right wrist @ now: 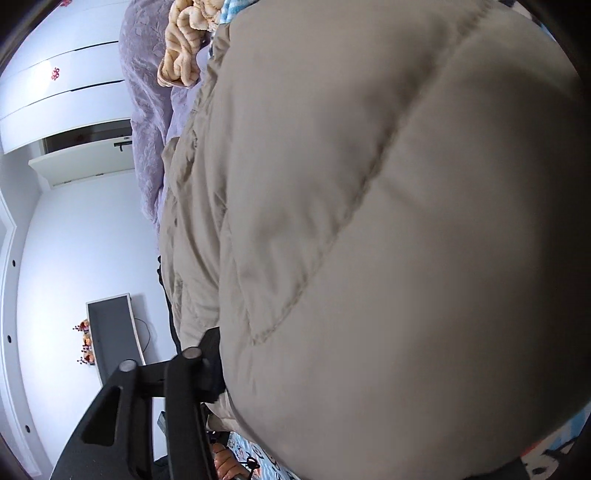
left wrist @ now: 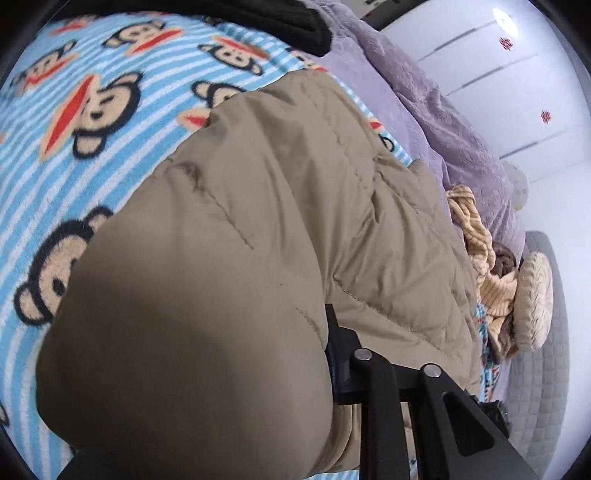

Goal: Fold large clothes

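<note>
A puffy beige quilted jacket [left wrist: 240,258] fills most of the left wrist view, bulging up over a blue striped monkey-print blanket [left wrist: 92,110]. My left gripper [left wrist: 321,350] is shut on a fold of it. One black finger [left wrist: 334,347] presses into the fabric and the other is hidden under it. The right wrist view is filled by the same jacket [right wrist: 369,221], close to the lens. My right gripper [right wrist: 225,358] is shut on its edge, with only one finger [right wrist: 210,354] showing.
A purple blanket [left wrist: 424,110] lies beyond the jacket, with a tan striped fleece [left wrist: 476,240] and a round cream cushion [left wrist: 533,295] beside it. A black garment [left wrist: 306,22] sits on the monkey blanket. White wardrobe doors [right wrist: 66,92] and a grey framed panel [right wrist: 110,332] stand behind.
</note>
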`<state>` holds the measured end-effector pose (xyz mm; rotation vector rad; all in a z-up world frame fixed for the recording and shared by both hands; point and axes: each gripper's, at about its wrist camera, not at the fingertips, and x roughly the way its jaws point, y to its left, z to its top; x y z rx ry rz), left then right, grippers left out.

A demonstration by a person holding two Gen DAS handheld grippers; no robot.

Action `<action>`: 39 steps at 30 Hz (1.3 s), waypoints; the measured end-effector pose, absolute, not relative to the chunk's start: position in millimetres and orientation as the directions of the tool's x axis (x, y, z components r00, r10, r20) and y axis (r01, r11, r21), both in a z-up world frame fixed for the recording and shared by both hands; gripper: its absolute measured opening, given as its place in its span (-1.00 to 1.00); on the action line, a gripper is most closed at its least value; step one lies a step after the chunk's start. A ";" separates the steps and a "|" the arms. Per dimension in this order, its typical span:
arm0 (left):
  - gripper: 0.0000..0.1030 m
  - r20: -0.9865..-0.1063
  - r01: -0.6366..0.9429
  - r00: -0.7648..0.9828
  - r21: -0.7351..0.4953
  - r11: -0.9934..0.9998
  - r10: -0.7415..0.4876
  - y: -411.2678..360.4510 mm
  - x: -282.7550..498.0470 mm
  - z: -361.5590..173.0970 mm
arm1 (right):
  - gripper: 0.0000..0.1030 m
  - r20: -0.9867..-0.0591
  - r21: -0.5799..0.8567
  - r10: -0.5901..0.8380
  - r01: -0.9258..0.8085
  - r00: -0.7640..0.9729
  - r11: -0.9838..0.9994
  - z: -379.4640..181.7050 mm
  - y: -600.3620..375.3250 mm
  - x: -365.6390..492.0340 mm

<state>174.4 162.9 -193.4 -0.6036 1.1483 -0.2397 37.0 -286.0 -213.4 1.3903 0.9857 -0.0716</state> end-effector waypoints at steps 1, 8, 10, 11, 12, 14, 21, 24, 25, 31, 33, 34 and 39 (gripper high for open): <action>-0.59 -0.788 -0.084 0.415 -0.531 0.843 -0.455 157.2 172.5 -185.9 | -0.34 -0.620 0.777 0.481 0.570 0.620 0.267 -207.7 -284.7 36.5; -0.66 -0.767 0.105 0.454 -0.460 0.882 -0.454 147.2 157.4 -141.7 | -0.51 -0.626 0.779 0.445 0.531 0.640 0.332 -172.9 -273.5 15.8; -0.66 -0.769 0.158 0.456 -0.426 0.891 -0.448 146.9 149.4 -133.7 | -0.51 -0.640 0.768 0.439 0.538 0.631 0.348 -166.7 -266.5 4.1; -0.66 -0.771 0.178 0.450 -0.417 0.891 -0.450 147.4 144.6 -131.8 | -0.51 -0.647 0.762 0.436 0.543 0.625 0.352 -164.4 -262.9 -3.7; -0.66 -0.771 0.191 0.442 -0.418 0.888 -0.458 149.6 139.7 -130.4 | -0.51 -0.653 0.758 0.434 0.548 0.621 0.355 -162.5 -259.5 -12.3; -0.66 -0.772 0.200 0.424 -0.431 0.880 -0.474 156.6 126.0 -129.5 | -0.51 -0.661 0.750 0.434 0.557 0.612 0.357 -160.3 -254.4 -27.5; -0.66 -0.795 0.201 0.374 -0.433 0.879 -0.477 174.2 56.6 -132.6 | -0.51 -0.684 0.725 0.468 0.594 0.560 0.350 -161.8 -242.4 -79.3; -0.66 -0.813 0.169 0.350 -0.433 0.885 -0.465 182.1 23.1 -140.2 | -0.51 -0.676 0.729 0.489 0.596 0.552 0.336 -162.0 -241.5 -100.2; -0.66 -0.819 0.159 0.341 -0.433 0.887 -0.461 184.0 11.8 -142.3 | -0.51 -0.673 0.731 0.496 0.597 0.549 0.331 -160.9 -244.3 -108.4; -0.65 -0.866 0.094 0.297 -0.391 0.915 -0.401 192.7 -42.9 -153.3 | -0.49 -0.678 0.715 0.537 0.620 0.502 0.323 -171.0 -243.3 -158.0; -0.46 -0.888 0.053 0.287 -0.361 0.931 -0.360 195.5 -50.7 -160.3 | -0.45 -0.691 0.699 0.538 0.638 0.483 0.324 -175.8 -244.4 -154.9; -0.45 -0.898 0.029 0.282 -0.343 0.939 -0.337 197.6 -53.2 -161.5 | -0.41 -0.698 0.691 0.537 0.643 0.475 0.330 -175.7 -245.1 -154.3; -0.45 -0.907 -0.008 0.295 -0.318 0.948 -0.302 211.0 -60.9 -141.8 | -0.18 -0.752 0.637 0.510 0.655 0.416 0.405 -164.7 -247.5 -141.7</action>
